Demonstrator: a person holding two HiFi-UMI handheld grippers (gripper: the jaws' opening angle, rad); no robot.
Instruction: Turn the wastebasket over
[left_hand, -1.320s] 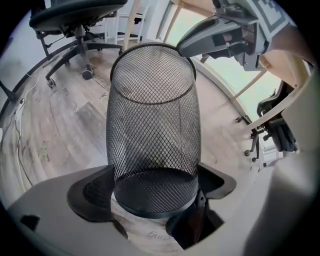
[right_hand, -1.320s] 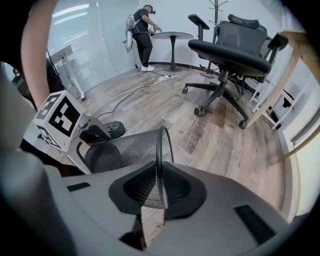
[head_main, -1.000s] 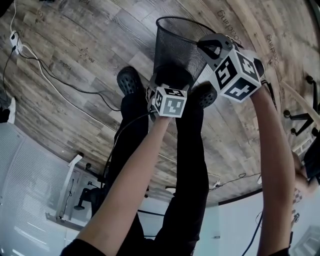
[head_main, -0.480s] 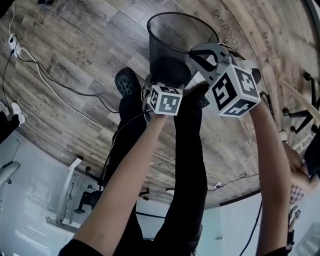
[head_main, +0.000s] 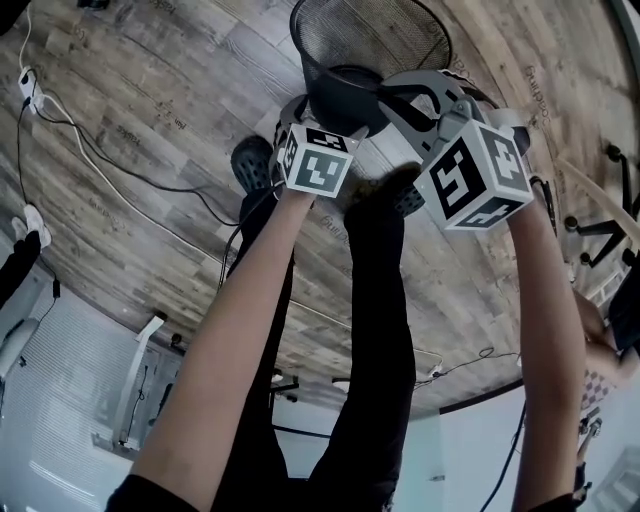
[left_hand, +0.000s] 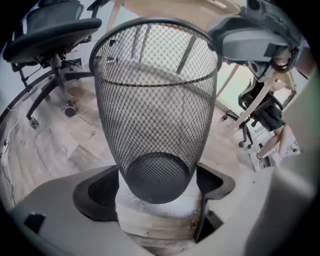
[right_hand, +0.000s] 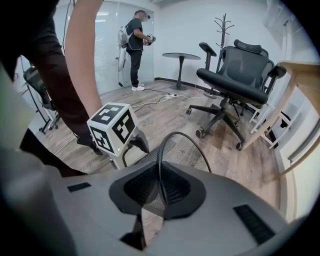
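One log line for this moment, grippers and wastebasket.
left gripper: shut on wastebasket base | right gripper: shut on its rim | state: tipped, mouth away

Around you lay a wood floor (head_main: 170, 60) with a white power strip (head_main: 28, 86). A black office chair (right_hand: 237, 75), a round table (right_hand: 181, 56), a coat rack (right_hand: 221, 25) and a standing person (right_hand: 135, 37) were there too.

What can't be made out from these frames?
1. Head view: the top edge cuts off the far rim of the wastebasket.
2. Head view: the jaws of the left gripper are hidden behind its own marker cube.
3. Left gripper view: the right gripper is a blurred grey shape at top right, so its hold on the rim is unreadable there.
4. Right gripper view: the background person is too small to show what they hold.
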